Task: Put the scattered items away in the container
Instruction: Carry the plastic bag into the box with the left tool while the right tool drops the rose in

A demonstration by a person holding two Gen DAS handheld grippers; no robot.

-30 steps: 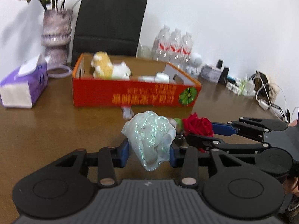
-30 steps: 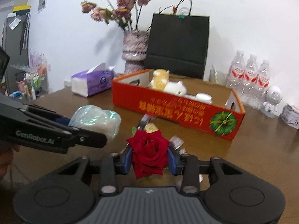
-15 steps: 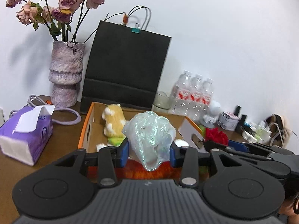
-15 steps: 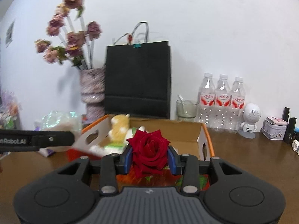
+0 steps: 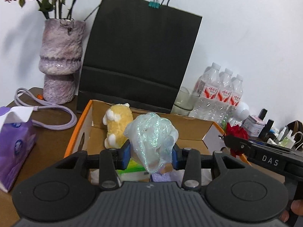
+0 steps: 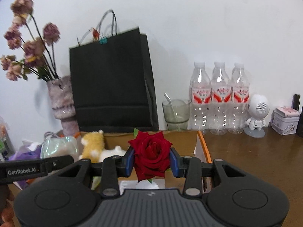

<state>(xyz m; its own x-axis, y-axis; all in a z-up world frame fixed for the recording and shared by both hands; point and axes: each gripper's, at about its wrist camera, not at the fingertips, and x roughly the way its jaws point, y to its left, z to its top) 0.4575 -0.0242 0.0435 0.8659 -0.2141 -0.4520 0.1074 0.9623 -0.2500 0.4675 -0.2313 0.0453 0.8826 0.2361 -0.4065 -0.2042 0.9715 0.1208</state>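
Note:
My left gripper (image 5: 151,154) is shut on a shimmering pale-green gauze bundle (image 5: 151,141), held over the open cardboard box (image 5: 189,131) with its orange rim. My right gripper (image 6: 152,159) is shut on a red rose (image 6: 150,154), also above the box (image 6: 181,140). Inside the box lie a yellow plush toy (image 5: 118,123), a green item (image 5: 132,167) and a purple item (image 5: 161,177). In the left wrist view the rose (image 5: 236,132) and the right gripper's finger (image 5: 265,151) show at the right. The gauze bundle (image 6: 58,147) shows at the left of the right wrist view.
Behind the box stand a black paper bag (image 5: 138,56), a purple vase (image 5: 60,62) of dried flowers, a glass (image 6: 176,114) and three water bottles (image 6: 219,98). A purple tissue pack (image 5: 15,141) and a cable (image 5: 49,111) lie left; a white figurine (image 6: 257,115) and tin (image 6: 286,120) stand right.
Both grippers moved forward from the table in front of the box to above its opening, carrying the gauze bundle and the rose. The box's red front wall dropped out of view.

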